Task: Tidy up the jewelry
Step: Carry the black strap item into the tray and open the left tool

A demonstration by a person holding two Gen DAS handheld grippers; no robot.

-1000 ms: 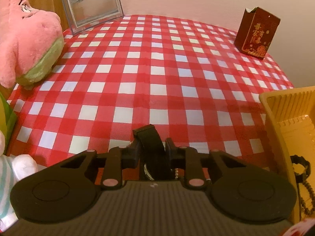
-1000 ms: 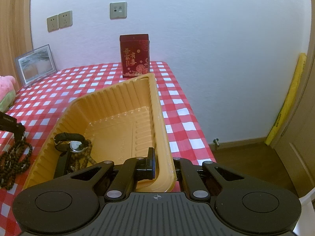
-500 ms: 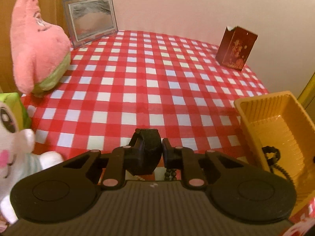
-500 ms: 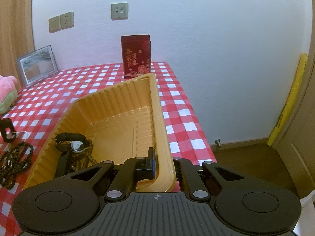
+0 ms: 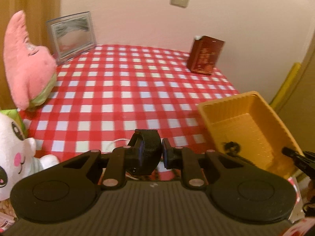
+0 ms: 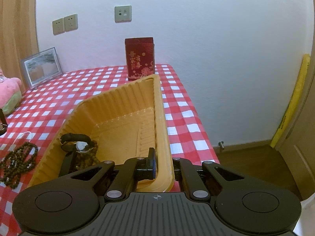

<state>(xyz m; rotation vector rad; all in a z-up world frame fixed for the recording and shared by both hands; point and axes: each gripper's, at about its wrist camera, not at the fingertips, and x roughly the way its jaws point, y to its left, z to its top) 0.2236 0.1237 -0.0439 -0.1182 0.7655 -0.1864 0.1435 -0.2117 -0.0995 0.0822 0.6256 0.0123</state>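
Note:
My left gripper (image 5: 151, 153) is shut on a black watch strap (image 5: 147, 149) and holds it above the red checked tablecloth. My right gripper (image 6: 163, 163) is shut on the near right wall of the yellow tray (image 6: 160, 118). The tray holds a black watch (image 6: 78, 143) and brown beads (image 6: 88, 157); it also shows in the left wrist view (image 5: 246, 125), to the right of the held watch. A dark bead necklace (image 6: 17, 161) and a white cord (image 6: 23, 135) lie on the cloth left of the tray.
A dark red box (image 6: 140, 57) stands at the back of the table. A picture frame (image 5: 71, 35) leans on the wall. A pink plush (image 5: 25, 64) and a white plush (image 5: 13, 149) sit at the left. The table edge drops off on the right (image 6: 196, 122).
My left gripper has risen with the watch strap and tilted up, so more wall and more of the tray show. The right gripper and tray have barely moved.

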